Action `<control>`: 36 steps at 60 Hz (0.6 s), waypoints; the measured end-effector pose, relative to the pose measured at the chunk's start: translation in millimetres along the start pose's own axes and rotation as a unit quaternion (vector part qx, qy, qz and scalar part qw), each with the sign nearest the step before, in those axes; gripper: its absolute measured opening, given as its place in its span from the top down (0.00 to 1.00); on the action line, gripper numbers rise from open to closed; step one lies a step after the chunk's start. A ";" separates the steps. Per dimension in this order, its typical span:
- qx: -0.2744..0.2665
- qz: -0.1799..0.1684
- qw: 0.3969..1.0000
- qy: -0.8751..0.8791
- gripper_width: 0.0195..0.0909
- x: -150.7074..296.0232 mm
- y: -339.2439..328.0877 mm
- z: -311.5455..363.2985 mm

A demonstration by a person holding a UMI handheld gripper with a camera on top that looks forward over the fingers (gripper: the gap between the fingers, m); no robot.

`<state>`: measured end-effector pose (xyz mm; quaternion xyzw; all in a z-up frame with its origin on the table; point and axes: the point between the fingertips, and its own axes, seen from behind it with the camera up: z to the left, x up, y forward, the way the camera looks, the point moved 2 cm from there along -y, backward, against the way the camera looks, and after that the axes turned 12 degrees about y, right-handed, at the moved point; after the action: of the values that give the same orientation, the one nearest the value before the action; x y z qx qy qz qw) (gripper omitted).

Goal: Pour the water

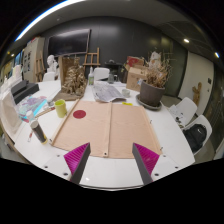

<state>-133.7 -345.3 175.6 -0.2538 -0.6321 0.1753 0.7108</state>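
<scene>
Board (108,127): on table (170,140), just ahead of the fingers
Cup (61,107): left of board
Pot (152,94): behind board, right

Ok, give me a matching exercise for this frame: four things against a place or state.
Things:
1 cup
2 red disc
3 pot
4 gripper

Place or state:
A open, nothing between the fingers
B on the brown board
C yellow-green, on the table beside the board
D dark, holds dried stems, beyond the board

Pairs: 1-C, 2-B, 3-D, 4-A
</scene>
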 end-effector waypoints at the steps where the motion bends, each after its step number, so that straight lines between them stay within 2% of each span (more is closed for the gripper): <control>1: 0.001 0.001 1.000 0.000 0.07 -0.9 -1.2 6.6; 8: 0.008 0.008 1.000 0.002 0.05 -15.5 -4.8 32.6; 17: 0.023 0.015 1.000 0.000 0.06 -49.6 -13.3 106.5; 25: 0.060 0.027 0.998 -0.003 0.06 -81.5 -15.9 179.3; 36: 0.102 0.014 0.995 -0.003 0.07 -106.7 6.4 279.0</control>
<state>-423.6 -362.1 105.6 -0.1881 -0.6091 0.2498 0.7289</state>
